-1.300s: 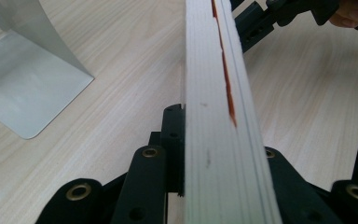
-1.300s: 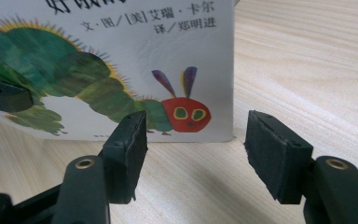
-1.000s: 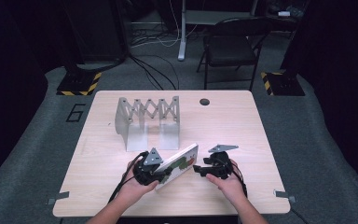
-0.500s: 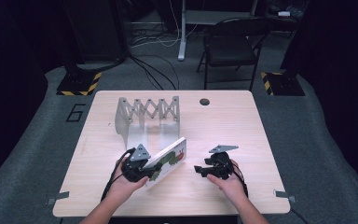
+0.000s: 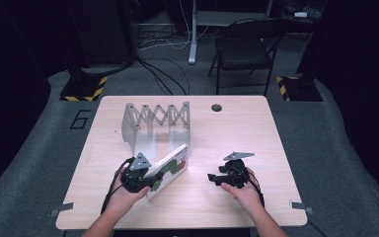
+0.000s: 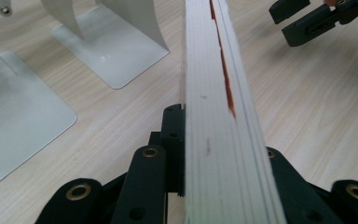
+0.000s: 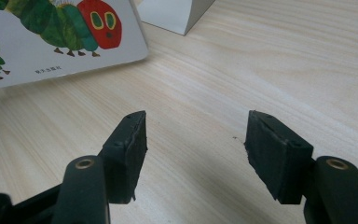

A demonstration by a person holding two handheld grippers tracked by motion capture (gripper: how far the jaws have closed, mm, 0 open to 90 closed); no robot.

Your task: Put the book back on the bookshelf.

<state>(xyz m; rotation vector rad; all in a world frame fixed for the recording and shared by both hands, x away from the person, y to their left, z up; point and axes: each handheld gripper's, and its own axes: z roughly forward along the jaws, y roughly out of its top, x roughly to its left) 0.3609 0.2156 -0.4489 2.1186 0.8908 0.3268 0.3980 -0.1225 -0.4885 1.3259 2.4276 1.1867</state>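
Note:
A picture book with a green caterpillar on its white cover point(image 5: 171, 167) stands tilted on its edge on the wooden table point(image 5: 246, 133). My left gripper point(image 5: 151, 180) is shut on its near end. In the left gripper view the book's page edge point(image 6: 209, 70) runs straight away from me, with both jaws of the left gripper point(image 6: 221, 149) pressed against its sides. My right gripper point(image 5: 211, 177) rests to the right of the book, apart from it. In the right gripper view its jaws point(image 7: 196, 149) stand open over bare wood, and the cover point(image 7: 51, 32) lies ahead at the upper left.
A white accordion book rack point(image 5: 153, 121) stands behind the book, and its metal feet point(image 6: 116, 51) are close on the left. The right gripper point(image 6: 307, 23) shows far right in the left gripper view. A cable hole point(image 5: 216, 107) and a folding chair point(image 5: 246, 49) lie beyond.
My left hand has carried the book a little to the left, away from the right gripper. The right hand has stayed where it was.

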